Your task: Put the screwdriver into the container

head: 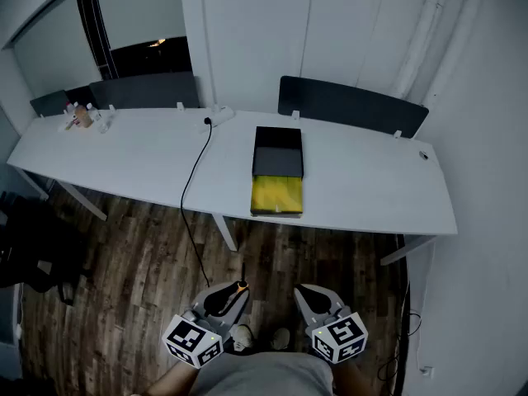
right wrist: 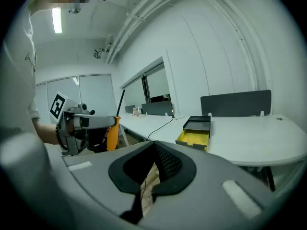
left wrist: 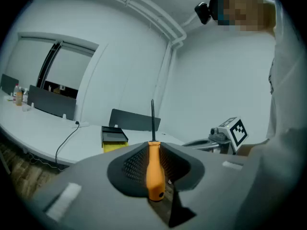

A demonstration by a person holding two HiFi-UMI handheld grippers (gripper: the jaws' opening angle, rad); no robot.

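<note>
The left tool (left wrist: 153,144) clamps the orange-handled, black-shafted screwdriver (left wrist: 154,172) at lower centre, shaft pointing ahead for carrying. The right tool (right wrist: 154,146) is closed and empty. The black-and-yellow tray container (head: 277,176) waits mid-frame on the white counter (head: 363,192), well apart.

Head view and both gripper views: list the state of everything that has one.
Screwdriver: clamped, shaft pointing up.
Left gripper: shut on the screwdriver.
Right gripper: shut, empty.
Container: open, on the table.
Cable: hanging off the table edge.
</note>
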